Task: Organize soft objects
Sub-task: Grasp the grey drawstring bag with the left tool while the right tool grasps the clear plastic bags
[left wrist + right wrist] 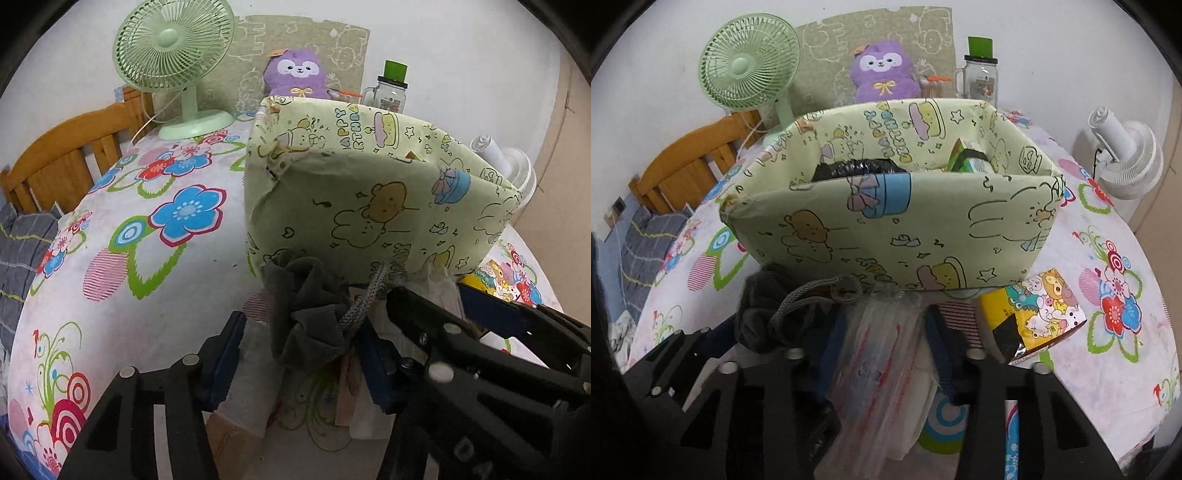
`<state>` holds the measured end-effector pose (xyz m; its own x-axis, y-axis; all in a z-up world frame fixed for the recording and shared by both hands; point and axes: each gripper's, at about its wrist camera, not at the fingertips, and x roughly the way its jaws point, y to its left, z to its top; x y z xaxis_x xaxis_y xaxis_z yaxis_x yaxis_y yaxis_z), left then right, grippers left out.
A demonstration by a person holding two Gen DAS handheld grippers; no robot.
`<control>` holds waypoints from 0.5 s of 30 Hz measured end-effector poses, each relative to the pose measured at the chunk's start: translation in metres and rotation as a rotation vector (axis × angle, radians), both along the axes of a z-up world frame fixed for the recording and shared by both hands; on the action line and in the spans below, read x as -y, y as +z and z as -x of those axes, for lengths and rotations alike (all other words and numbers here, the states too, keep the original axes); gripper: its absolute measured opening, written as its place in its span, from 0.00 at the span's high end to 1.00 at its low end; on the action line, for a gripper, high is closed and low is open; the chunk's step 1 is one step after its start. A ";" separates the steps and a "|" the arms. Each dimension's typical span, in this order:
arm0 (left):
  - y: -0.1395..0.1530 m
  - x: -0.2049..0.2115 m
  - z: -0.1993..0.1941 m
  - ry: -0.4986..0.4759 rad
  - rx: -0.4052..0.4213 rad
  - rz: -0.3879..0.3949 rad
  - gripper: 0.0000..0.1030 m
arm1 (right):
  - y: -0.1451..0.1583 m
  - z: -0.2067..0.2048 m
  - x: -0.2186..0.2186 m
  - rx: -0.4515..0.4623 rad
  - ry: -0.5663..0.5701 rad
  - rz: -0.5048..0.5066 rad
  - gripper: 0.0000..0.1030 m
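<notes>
The box interior is seen only from the right wrist. A grey pouch is clamped by the left gripper; a plastic packet is clamped by the right gripper.

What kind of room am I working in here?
Probably a bedroom at home: a wooden headboard with grey bedding beside the table, a purple plush toy and a green desk fan against the wall.

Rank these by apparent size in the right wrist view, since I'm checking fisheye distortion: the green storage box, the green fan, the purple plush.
1. Green storage box, largest, though also nearest.
2. Green fan.
3. Purple plush, smallest; its lower part is hidden behind the box.
</notes>
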<state>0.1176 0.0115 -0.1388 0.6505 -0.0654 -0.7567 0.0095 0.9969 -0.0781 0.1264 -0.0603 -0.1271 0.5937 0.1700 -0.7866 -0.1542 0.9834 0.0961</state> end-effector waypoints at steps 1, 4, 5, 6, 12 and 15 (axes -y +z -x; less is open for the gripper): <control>0.001 0.001 0.000 -0.003 0.004 -0.004 0.47 | 0.000 0.000 0.000 0.002 -0.001 -0.002 0.61; 0.002 0.001 0.000 -0.012 0.014 0.004 0.50 | 0.003 0.002 0.001 0.012 0.001 -0.011 0.65; 0.003 0.001 0.000 -0.013 0.015 0.010 0.54 | 0.004 0.002 0.000 0.015 0.000 -0.010 0.70; 0.004 0.001 0.001 -0.011 0.018 0.006 0.56 | 0.006 0.003 0.000 0.022 -0.003 0.000 0.70; 0.009 0.001 0.003 -0.016 0.028 0.023 0.64 | 0.011 0.006 0.000 0.037 -0.001 -0.002 0.74; 0.012 0.001 0.006 -0.014 0.039 0.022 0.65 | 0.015 0.009 0.001 0.049 0.001 -0.003 0.74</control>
<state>0.1112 0.0100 -0.1270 0.6781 -0.0908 -0.7293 0.0269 0.9947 -0.0988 0.1171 -0.0613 -0.1119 0.6315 0.1728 -0.7559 -0.1596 0.9829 0.0914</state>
